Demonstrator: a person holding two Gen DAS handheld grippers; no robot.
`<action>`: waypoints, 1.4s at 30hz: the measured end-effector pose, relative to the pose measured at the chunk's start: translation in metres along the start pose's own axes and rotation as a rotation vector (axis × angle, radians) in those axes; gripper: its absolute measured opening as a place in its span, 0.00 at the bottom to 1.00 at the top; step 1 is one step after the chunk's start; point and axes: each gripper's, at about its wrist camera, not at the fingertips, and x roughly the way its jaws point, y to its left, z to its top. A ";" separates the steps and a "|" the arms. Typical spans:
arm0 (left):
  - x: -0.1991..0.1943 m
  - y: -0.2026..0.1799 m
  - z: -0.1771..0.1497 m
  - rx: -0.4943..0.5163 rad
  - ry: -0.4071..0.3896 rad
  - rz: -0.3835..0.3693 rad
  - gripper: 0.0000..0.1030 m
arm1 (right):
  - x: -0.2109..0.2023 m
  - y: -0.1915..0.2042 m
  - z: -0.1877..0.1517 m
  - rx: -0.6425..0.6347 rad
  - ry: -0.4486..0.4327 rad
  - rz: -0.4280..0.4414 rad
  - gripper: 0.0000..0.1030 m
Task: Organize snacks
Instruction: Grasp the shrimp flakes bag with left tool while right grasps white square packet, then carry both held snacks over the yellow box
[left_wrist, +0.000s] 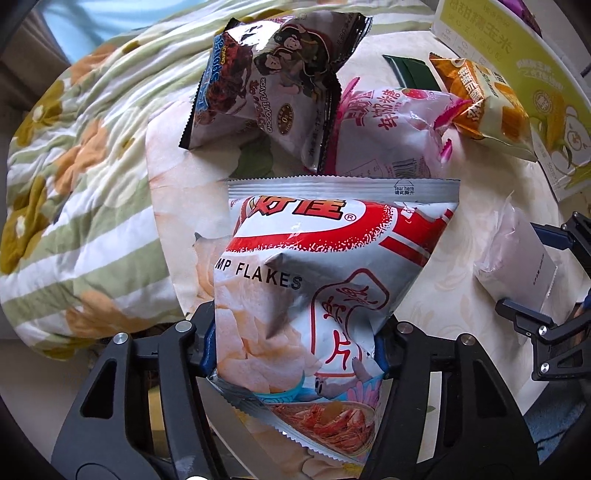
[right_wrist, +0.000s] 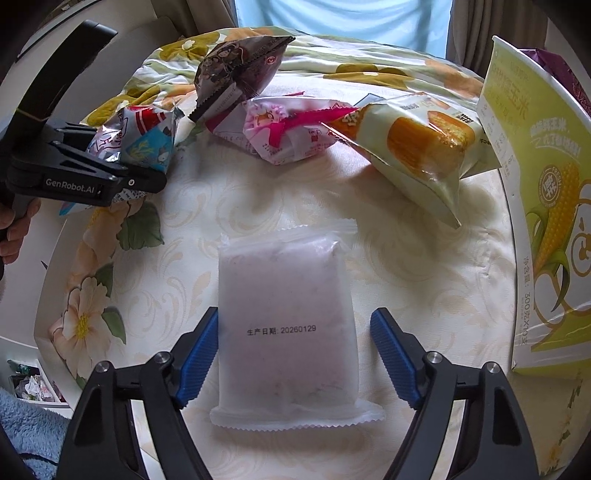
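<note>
My left gripper (left_wrist: 295, 350) is shut on a red-and-white shrimp flakes bag (left_wrist: 317, 277) and holds it above the cloth; it shows at the left of the right wrist view (right_wrist: 122, 173), with the bag (right_wrist: 147, 136) in it. My right gripper (right_wrist: 295, 354) is open, its blue pads (right_wrist: 197, 354) on either side of a frosted white packet (right_wrist: 284, 325) that lies flat on the cloth; the left pad is close to it. The packet also shows in the left wrist view (left_wrist: 517, 266). A chocolate snack bag (left_wrist: 266, 81), a pink candy bag (left_wrist: 388, 129) and an orange cake packet (left_wrist: 484, 107) lie beyond.
A tall green-and-white corn box (right_wrist: 539, 206) stands at the right edge. A flowered quilt (left_wrist: 81, 177) is bunched at the left and back. The surface is a cream patterned cloth (right_wrist: 424, 288). A dark green flat item (left_wrist: 410, 70) lies behind the bags.
</note>
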 end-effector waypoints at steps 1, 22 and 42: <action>-0.002 -0.003 -0.002 0.003 -0.006 0.007 0.55 | 0.000 0.001 0.000 -0.005 -0.001 -0.003 0.75; -0.066 -0.027 -0.030 -0.102 -0.119 -0.061 0.54 | -0.048 0.023 0.013 -0.010 -0.087 -0.026 0.56; -0.187 -0.197 0.104 -0.065 -0.394 -0.145 0.54 | -0.225 -0.137 0.012 0.228 -0.363 -0.082 0.56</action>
